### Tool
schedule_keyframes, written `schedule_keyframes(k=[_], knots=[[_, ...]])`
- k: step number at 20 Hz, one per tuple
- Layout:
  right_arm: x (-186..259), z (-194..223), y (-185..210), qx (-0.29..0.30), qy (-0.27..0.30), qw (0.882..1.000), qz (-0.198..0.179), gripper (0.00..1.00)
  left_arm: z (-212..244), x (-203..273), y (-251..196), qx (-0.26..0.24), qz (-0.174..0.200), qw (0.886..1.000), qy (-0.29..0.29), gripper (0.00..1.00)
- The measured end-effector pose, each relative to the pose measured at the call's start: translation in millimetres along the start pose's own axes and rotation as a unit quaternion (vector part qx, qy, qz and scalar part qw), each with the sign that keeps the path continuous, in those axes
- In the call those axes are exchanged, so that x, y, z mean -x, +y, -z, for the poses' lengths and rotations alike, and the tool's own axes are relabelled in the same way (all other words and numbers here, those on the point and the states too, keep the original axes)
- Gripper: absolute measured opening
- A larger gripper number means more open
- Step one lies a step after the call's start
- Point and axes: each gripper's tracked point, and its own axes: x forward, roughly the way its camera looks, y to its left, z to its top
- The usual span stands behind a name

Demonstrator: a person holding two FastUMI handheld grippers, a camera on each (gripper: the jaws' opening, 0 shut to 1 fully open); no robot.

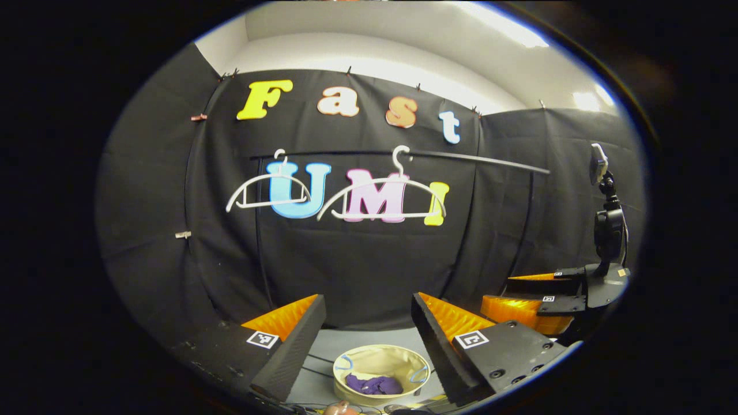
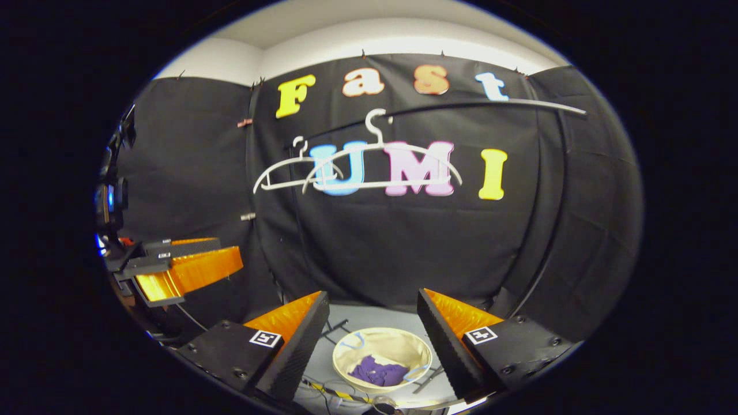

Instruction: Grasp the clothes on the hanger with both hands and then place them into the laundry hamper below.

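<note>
Black-draped booth wall behind, pale ceiling strip above, grey floor below. Dark rail [image 1: 478,161] across the cloth, carrying two bare white hangers: left hanger [image 1: 268,193] and right hanger [image 1: 381,199] in left gripper view, overlapping in right gripper view, smaller one [image 2: 288,173] behind larger one [image 2: 383,167]. Round cream laundry hamper [image 1: 369,360] on the floor, straight below the hangers, purple clothes [image 1: 375,384] bunched inside at the bottom; same hamper [image 2: 398,346] and clothes [image 2: 380,372] seen from right gripper view, between the finger pairs. Left gripper [image 1: 369,340] spread wide, nothing between the orange-and-black fingers, held above the hamper, pointing at the wall. Right gripper [image 2: 373,340] likewise spread wide and empty, above the hamper. Right gripper also at far right of left gripper view [image 1: 539,300], level, fingers apart. Left gripper at far left of right gripper view [image 2: 184,268], fingers apart. Cables on floor beside hamper [image 2: 328,389].
</note>
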Motion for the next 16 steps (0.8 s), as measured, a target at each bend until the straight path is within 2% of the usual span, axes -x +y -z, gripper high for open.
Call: schedule_keyframes(k=[3,4,5,6,7,8,10,11,12,16], knots=[[36,-37,5,-0.017,-0.059,0.998,0.008,0.99,-28,30,-7,-0.007,0.000,0.999,-0.041,0.98],[45,-49,7,-0.023,-0.076,0.997,0.008,0.96,-38,38,-10,-0.008,0.001,0.998,-0.054,0.92],[53,-61,8,-0.028,-0.097,0.995,0.008,0.94,-50,47,-11,-0.009,0.000,0.997,-0.070,0.92],[62,-74,8,-0.032,-0.118,0.992,0.009,1.00,-61,55,-13,-0.011,-0.002,0.996,-0.088,0.92],[71,-86,6,-0.033,-0.140,0.990,0.012,1.00,-71,61,-13,-0.015,-0.006,0.994,-0.105,0.95],[79,-97,3,-0.030,-0.160,0.986,0.017,1.00,-80,67,-15,-0.020,-0.011,0.993,-0.120,0.92],[90,-108,-1,-0.026,-0.189,0.981,0.023,0.92,-93,79,-24,-0.032,-0.017,0.988,-0.149,0.95],[95,-111,1,-0.027,-0.197,0.980,0.019,0.92,-97,84,-30,-0.035,-0.017,0.987,-0.159,0.95],[99,-113,3,-0.029,-0.201,0.979,0.013,0.94,-101,88,-38,-0.036,-0.013,0.985,-0.167,0.92],[116,-131,0,-0.024,-0.232,0.972,-0.002,1.00,-117,96,-48,-0.028,-0.019,0.981,-0.191,0.95]])
